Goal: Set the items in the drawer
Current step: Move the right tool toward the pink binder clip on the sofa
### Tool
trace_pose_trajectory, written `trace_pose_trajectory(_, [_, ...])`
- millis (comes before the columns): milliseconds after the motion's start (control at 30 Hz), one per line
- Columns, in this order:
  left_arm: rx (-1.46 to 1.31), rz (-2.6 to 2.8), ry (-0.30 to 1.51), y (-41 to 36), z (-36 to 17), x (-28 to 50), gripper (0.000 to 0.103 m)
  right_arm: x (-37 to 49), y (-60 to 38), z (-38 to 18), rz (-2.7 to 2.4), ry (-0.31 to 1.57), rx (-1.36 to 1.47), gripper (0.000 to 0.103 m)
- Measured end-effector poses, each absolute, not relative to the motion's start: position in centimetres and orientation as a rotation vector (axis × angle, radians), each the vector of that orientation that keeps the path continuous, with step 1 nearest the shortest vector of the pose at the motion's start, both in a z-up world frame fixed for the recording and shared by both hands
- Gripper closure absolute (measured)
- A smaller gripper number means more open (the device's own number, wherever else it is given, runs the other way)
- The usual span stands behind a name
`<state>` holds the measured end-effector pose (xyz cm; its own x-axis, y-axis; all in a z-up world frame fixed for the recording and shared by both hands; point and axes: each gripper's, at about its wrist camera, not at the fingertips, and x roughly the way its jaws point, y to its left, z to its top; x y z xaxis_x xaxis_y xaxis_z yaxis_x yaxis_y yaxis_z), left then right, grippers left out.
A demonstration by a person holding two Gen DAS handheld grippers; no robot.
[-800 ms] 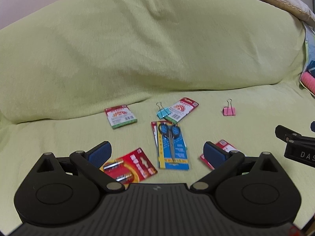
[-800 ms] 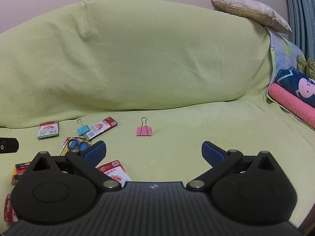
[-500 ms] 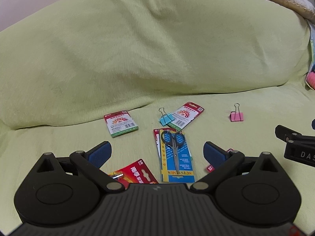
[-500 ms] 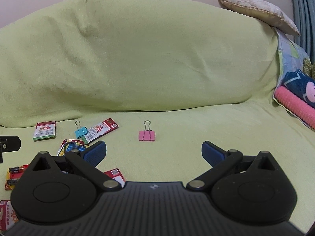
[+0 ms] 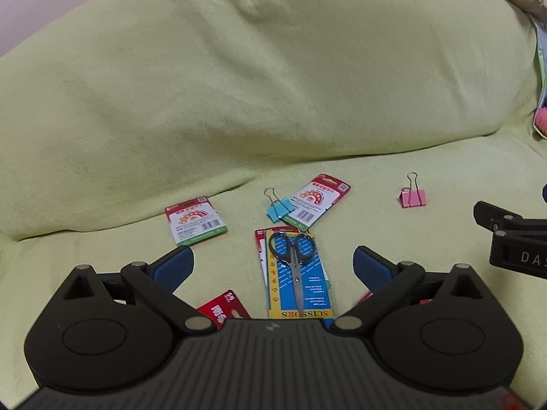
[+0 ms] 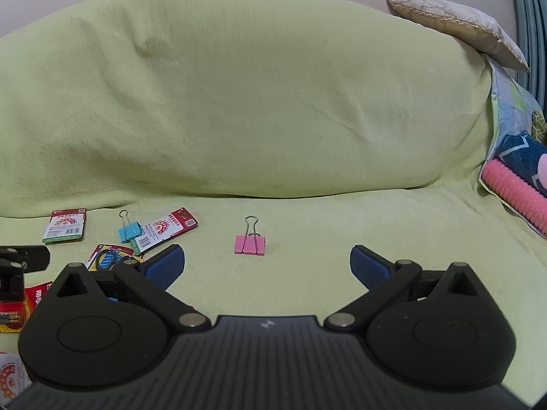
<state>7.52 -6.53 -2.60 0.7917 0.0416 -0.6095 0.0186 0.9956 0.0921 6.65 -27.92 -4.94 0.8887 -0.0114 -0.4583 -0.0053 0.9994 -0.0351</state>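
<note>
Small items lie scattered on a green-covered sofa seat [image 5: 393,239]. A carded pair of scissors [image 5: 295,273] lies straight ahead of my open left gripper [image 5: 273,266], between its blue pads. Beyond it are a blue binder clip [image 5: 280,209], a red-and-white card pack [image 5: 316,201], a green-edged pack [image 5: 195,220] and a pink binder clip [image 5: 413,198]. A red battery pack [image 5: 224,307] peeks out beside the left finger. My right gripper [image 6: 266,266] is open and empty, the pink binder clip [image 6: 250,243] just beyond it. No drawer is in view.
The sofa back [image 6: 239,102] rises behind the items. A beige cushion [image 6: 454,24] sits on its top right, and a pink-and-blue cushion [image 6: 516,177] lies at the seat's right end. The right gripper's body [image 5: 512,242] shows at the left view's right edge.
Both grippers have drawn back and tilted, so the items have slid lower in view; the battery pack is now mostly hidden under the left gripper. Both stay open.
</note>
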Motion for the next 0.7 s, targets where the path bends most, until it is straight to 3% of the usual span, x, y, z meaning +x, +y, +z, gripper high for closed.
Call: trace_pose_trajectory(700, [0.110, -0.046, 0.696, -7.7, -6.2, 12.7, 0.003, 11.5, -28.6, -8.5, 0.034, 0.534, -0.101, 0.001])
